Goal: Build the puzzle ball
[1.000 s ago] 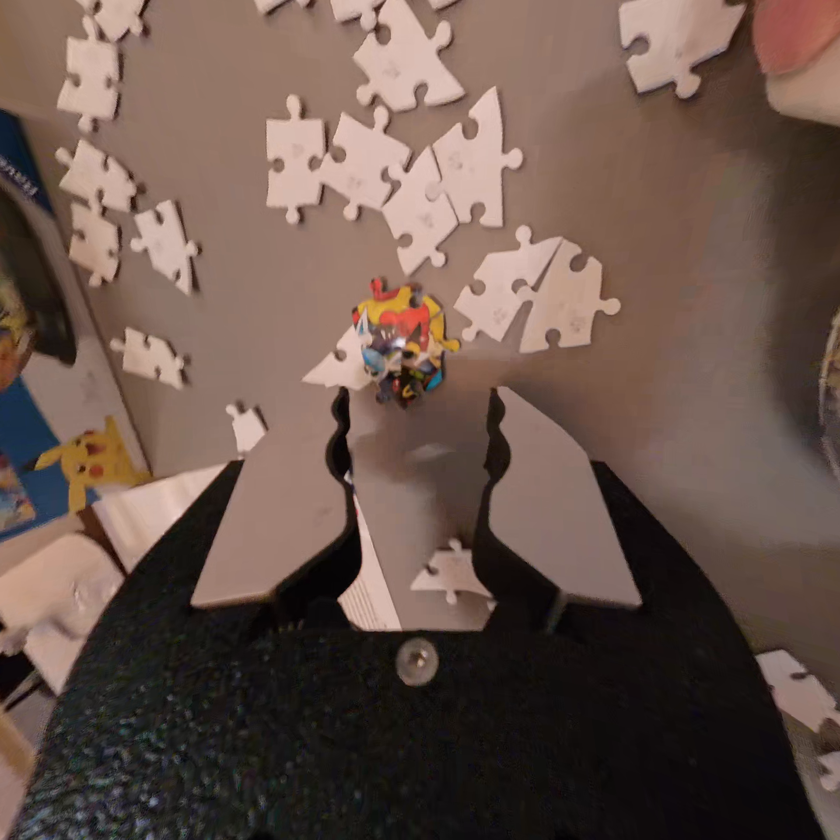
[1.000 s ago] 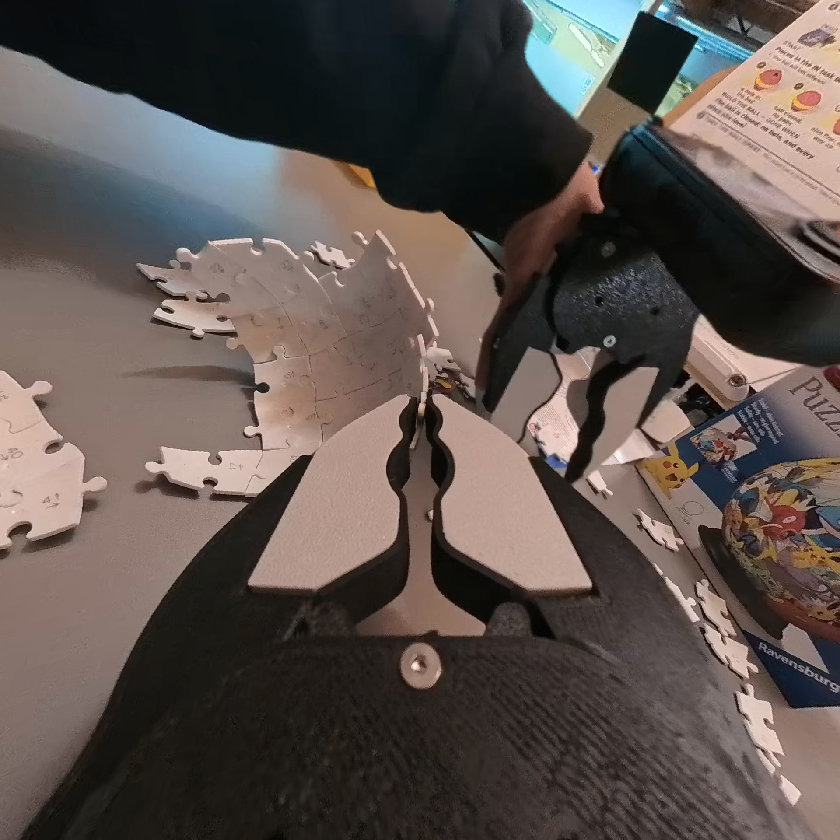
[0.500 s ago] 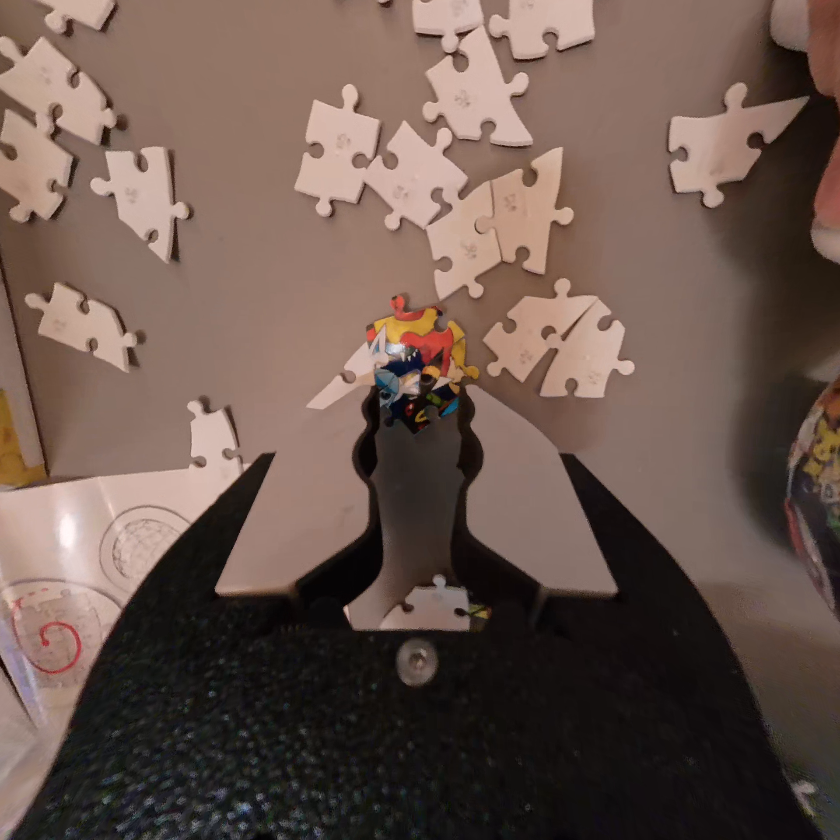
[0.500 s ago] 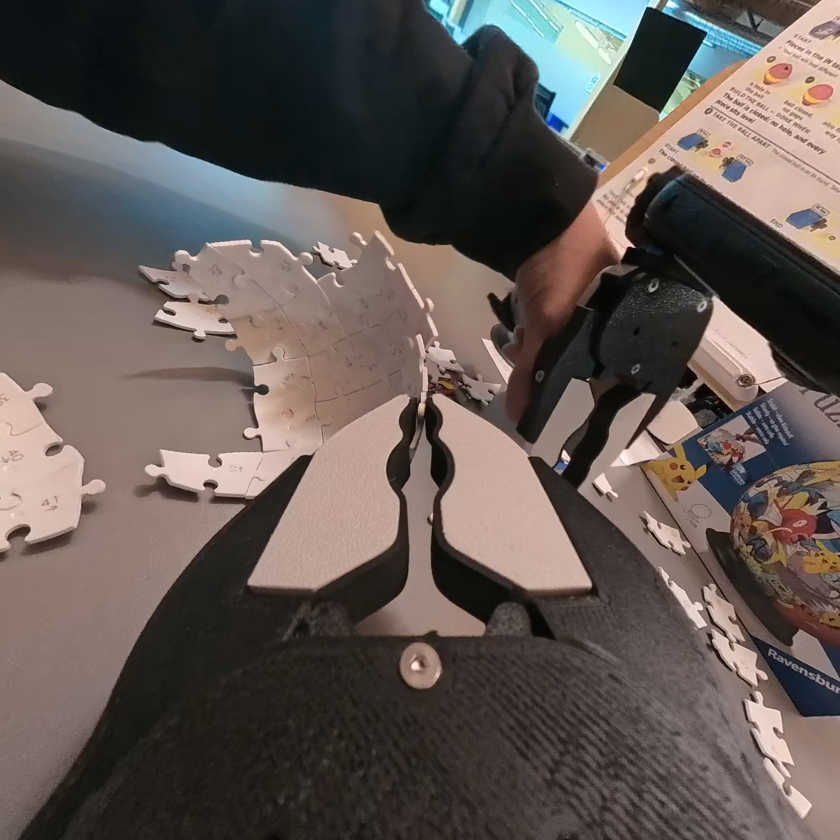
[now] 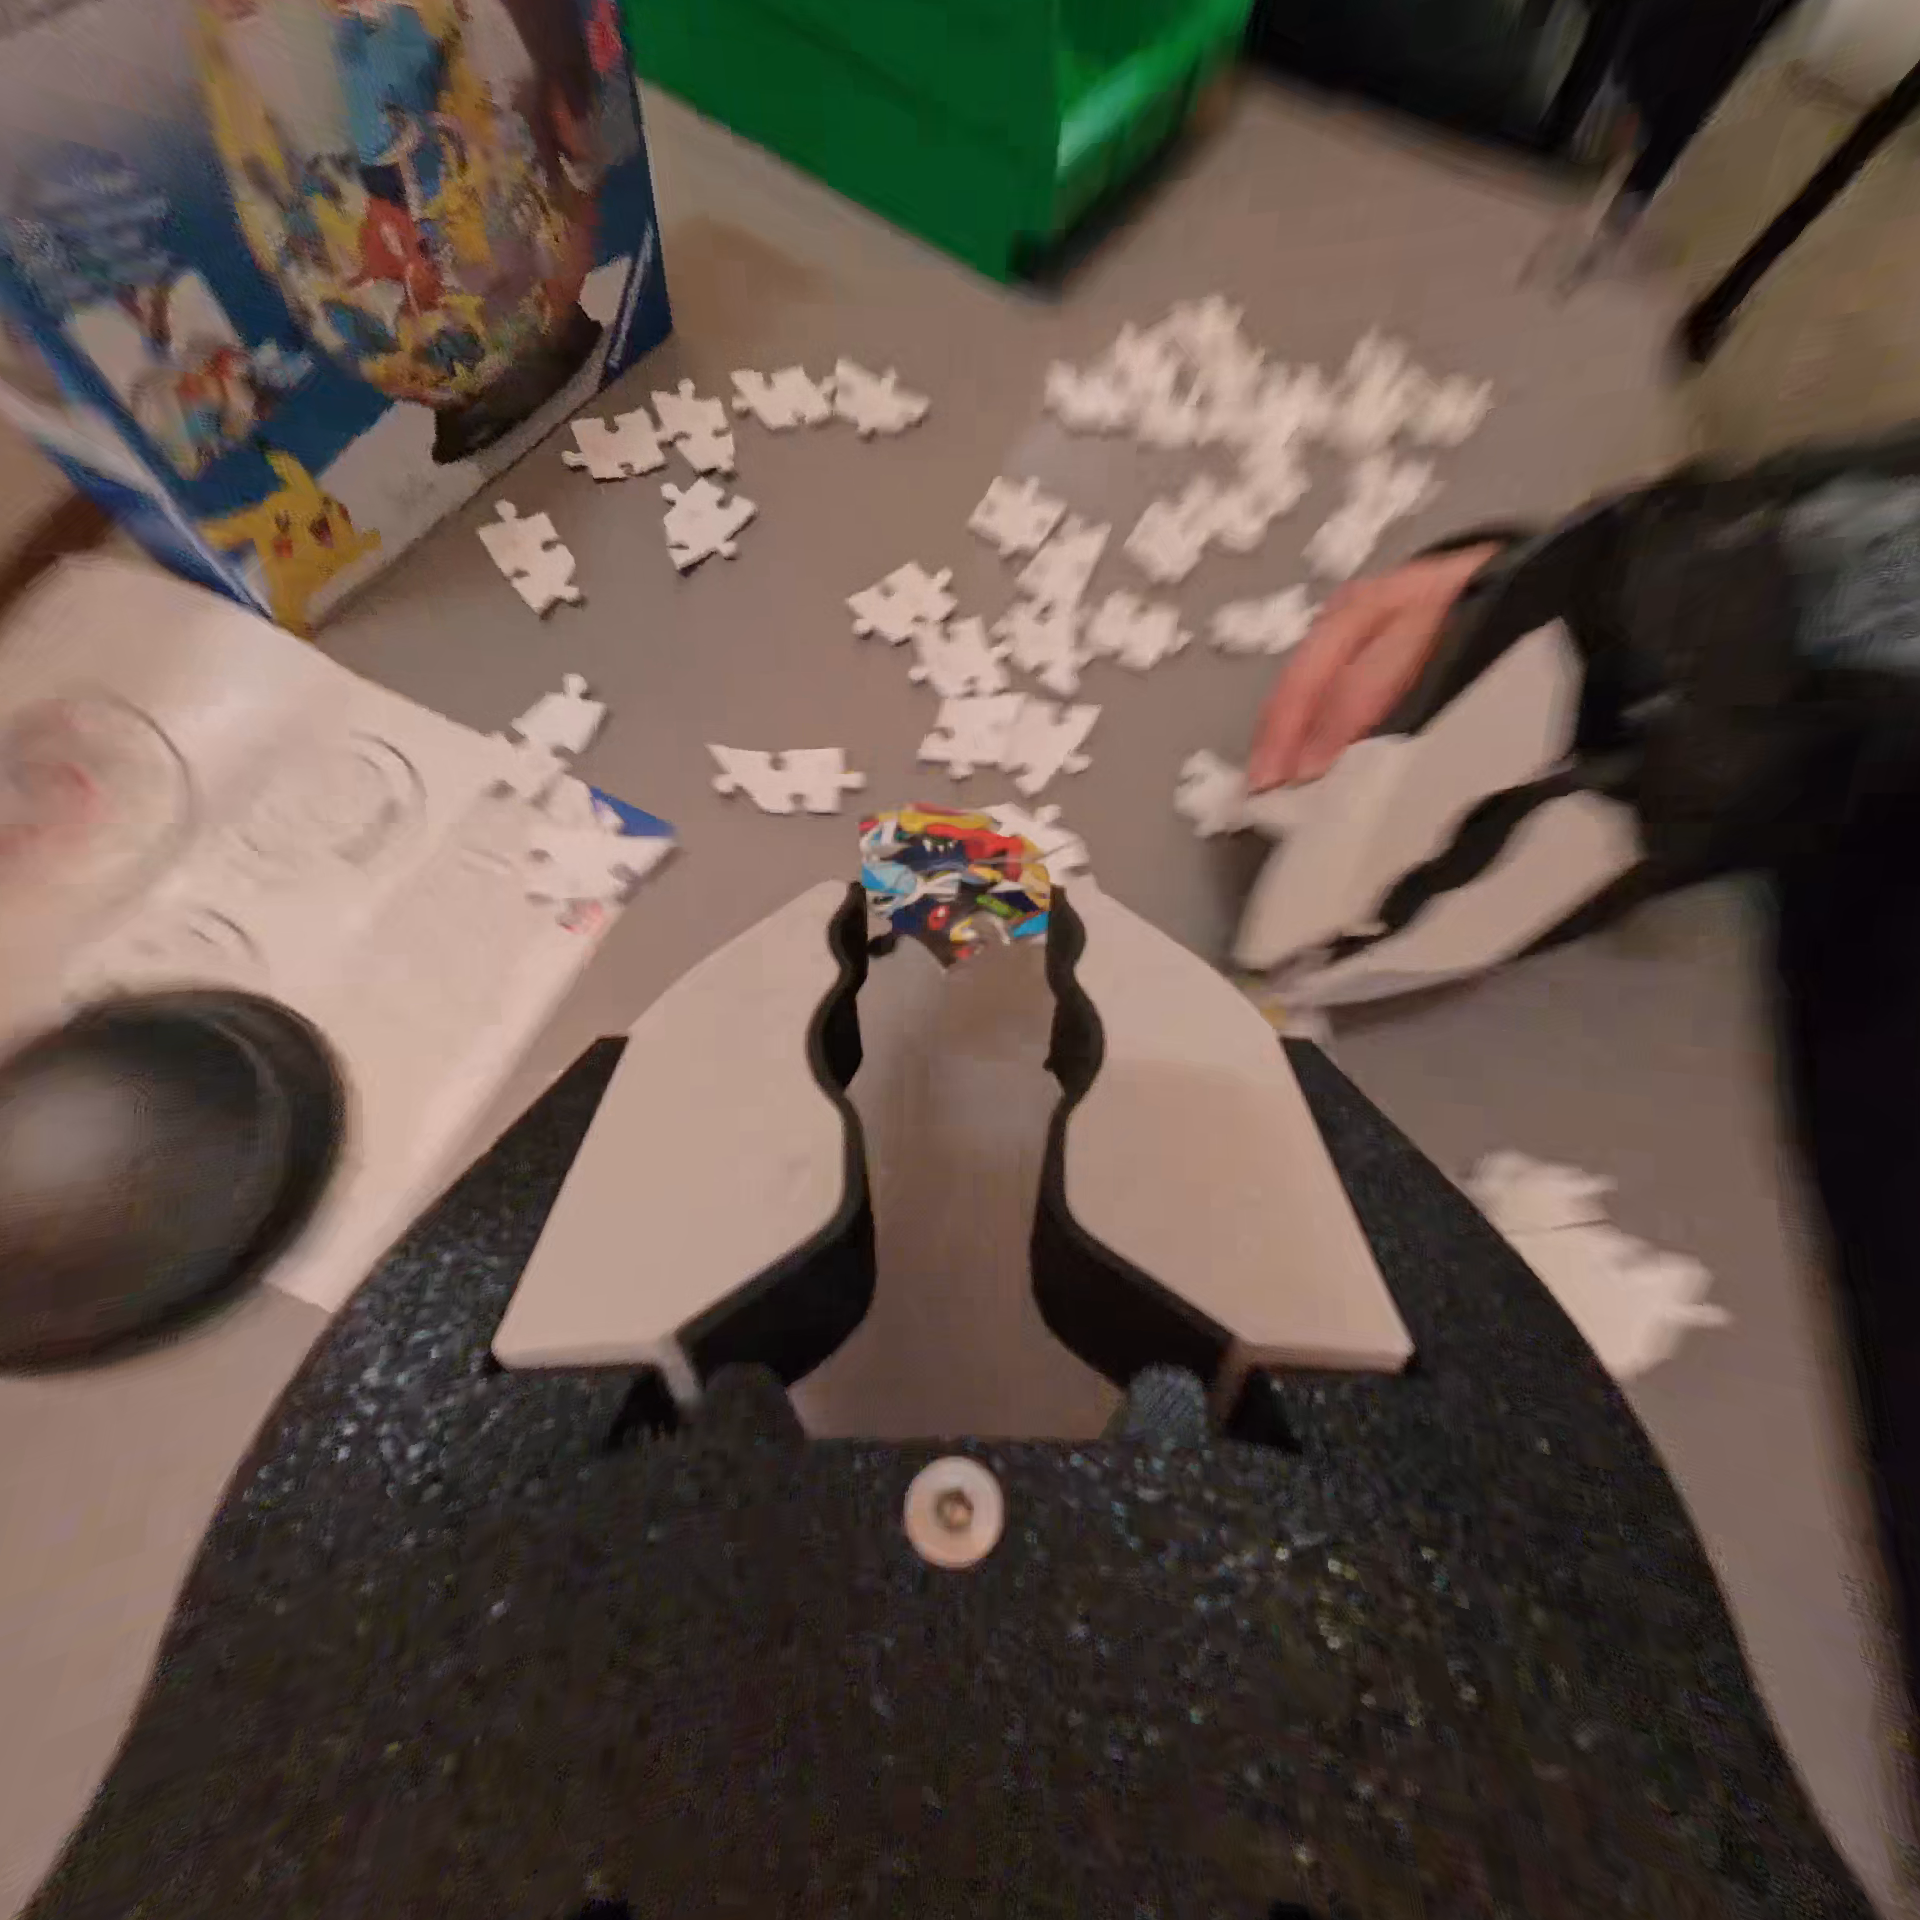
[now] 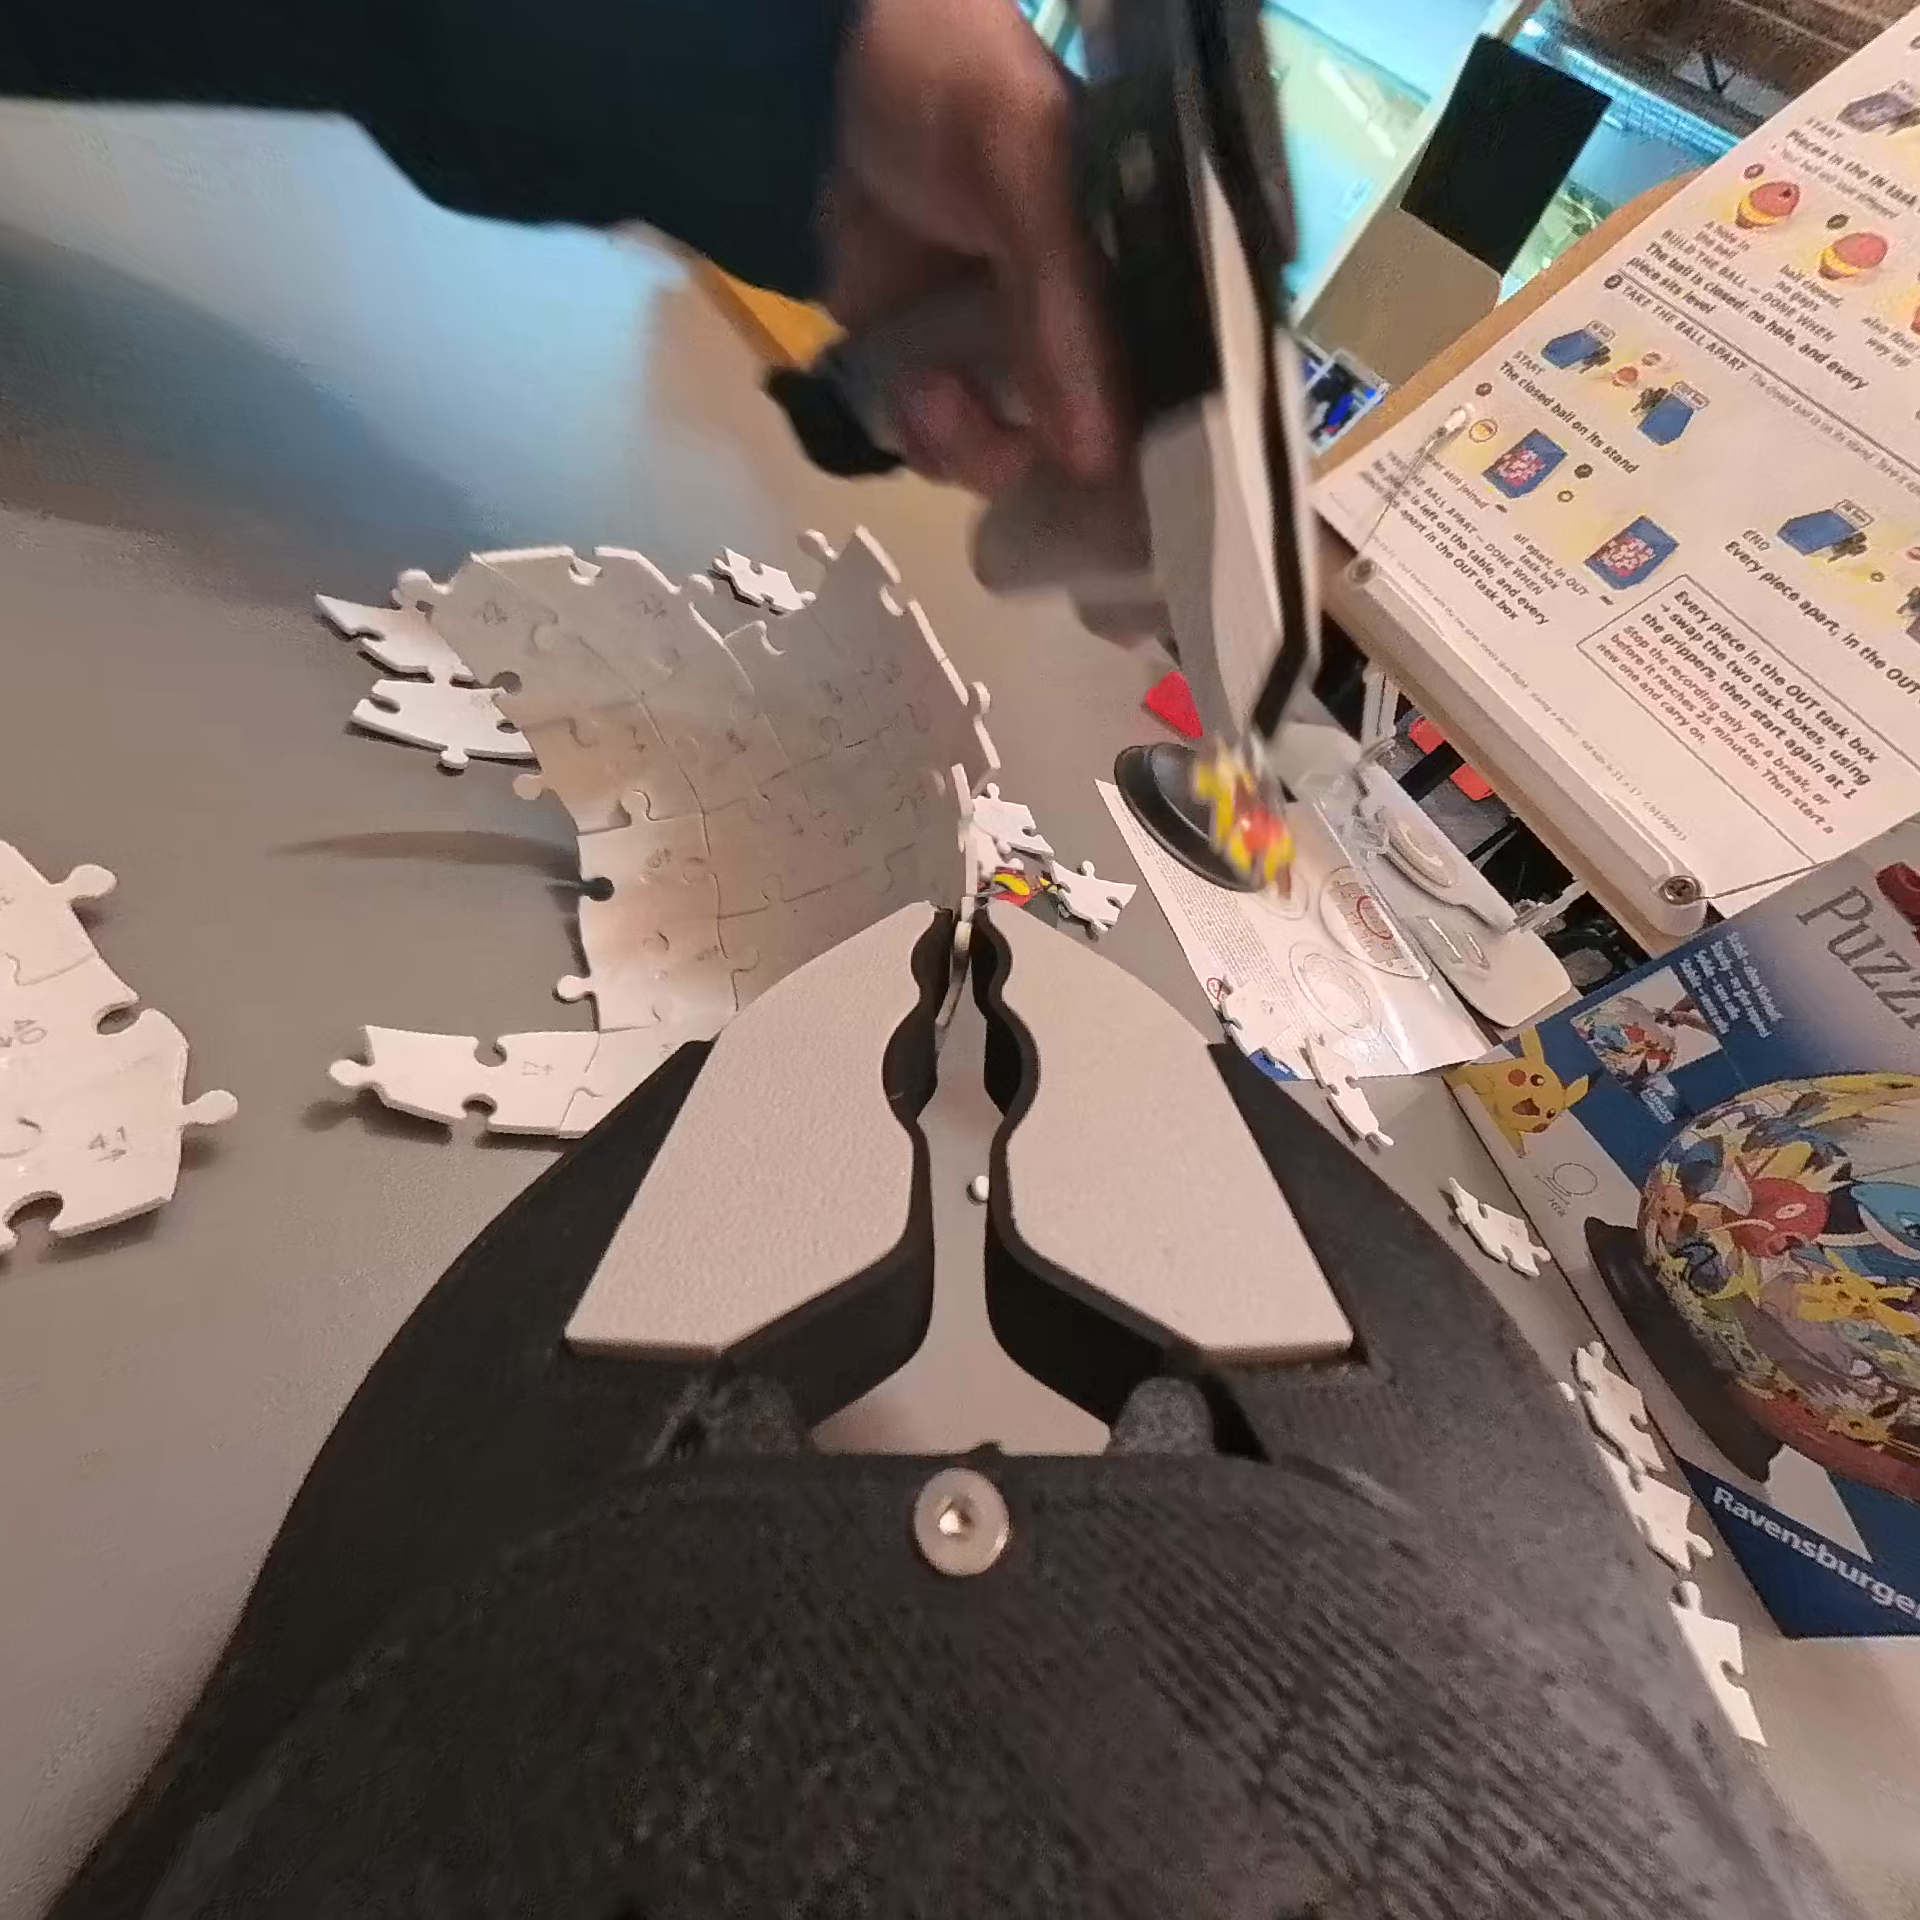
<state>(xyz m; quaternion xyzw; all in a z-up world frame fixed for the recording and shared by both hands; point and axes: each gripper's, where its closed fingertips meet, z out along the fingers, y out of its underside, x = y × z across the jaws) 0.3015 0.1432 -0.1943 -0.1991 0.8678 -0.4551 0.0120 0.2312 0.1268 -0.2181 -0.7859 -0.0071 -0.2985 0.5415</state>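
Observation:
My left gripper (image 5: 956, 909) is shut on a small colourful puzzle piece (image 5: 951, 873) and holds it in the air above the grey table (image 5: 727, 665). The right wrist view shows it blurred at the top (image 6: 1247, 717), with the colourful piece (image 6: 1242, 821) hanging at its tips. My right gripper (image 6: 964, 930) is shut on the edge of a curved, assembled section of white-backed puzzle pieces (image 6: 748, 748) that stands on the table. The right gripper's fingers (image 5: 1434, 790) show blurred at the right of the left wrist view.
Several loose white-backed pieces (image 5: 1039, 623) lie scattered on the table. A blue puzzle box (image 5: 343, 260) stands at the back left, also seen at the right (image 6: 1714, 1195). A black round stand (image 6: 1169, 800) sits on a white leaflet (image 5: 312, 831). A green crate (image 5: 935, 114) and an instruction board (image 6: 1662, 468) lie beyond. Spacing between my two grippers at the tips: around 8 cm.
My left gripper narrowed onto the colourful piece that lay on the table, then lifted it and swung up and away. My right gripper stayed shut on the curved puzzle section.

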